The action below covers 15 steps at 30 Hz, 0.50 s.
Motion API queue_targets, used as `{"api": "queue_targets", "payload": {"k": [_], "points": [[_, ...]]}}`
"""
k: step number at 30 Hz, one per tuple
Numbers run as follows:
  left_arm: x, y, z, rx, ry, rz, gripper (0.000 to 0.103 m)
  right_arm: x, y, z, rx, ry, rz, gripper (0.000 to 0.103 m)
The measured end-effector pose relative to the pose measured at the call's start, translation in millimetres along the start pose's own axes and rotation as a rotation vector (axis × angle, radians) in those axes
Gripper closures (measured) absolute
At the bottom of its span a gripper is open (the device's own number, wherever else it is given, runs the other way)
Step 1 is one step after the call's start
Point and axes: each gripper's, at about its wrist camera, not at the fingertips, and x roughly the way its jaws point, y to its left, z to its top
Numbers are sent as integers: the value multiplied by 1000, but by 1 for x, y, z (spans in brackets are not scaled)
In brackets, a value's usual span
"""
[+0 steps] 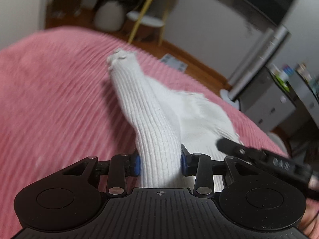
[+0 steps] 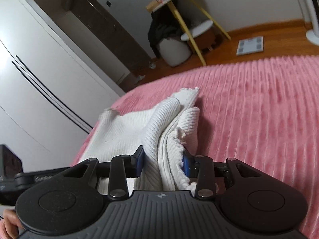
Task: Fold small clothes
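Note:
A small white ribbed knit garment lies on a pink ribbed bedspread. My left gripper is shut on a bunched fold of it, which stretches forward to a frilled end. In the right wrist view the same garment lies folded in layers on the bedspread. My right gripper is shut on its near layered edge. The right gripper also shows in the left wrist view, at the garment's right side. The left gripper's arm shows at the left edge of the right wrist view.
Past the bed's far edge there is a wooden floor with a bathroom scale, a yellow-legged side table, a white basket with dark clothes and a fan stand. A white wardrobe stands at the left.

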Motion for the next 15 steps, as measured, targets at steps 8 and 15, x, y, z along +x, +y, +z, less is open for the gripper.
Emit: {"api": "queue_targets", "payload": {"k": [8, 15], "points": [[-5, 25, -10, -17, -30, 176, 30, 4, 7, -5, -66, 7, -122, 48], [17, 9, -2, -66, -185, 264, 7, 12, 64, -12, -316, -163, -269, 58]]}}
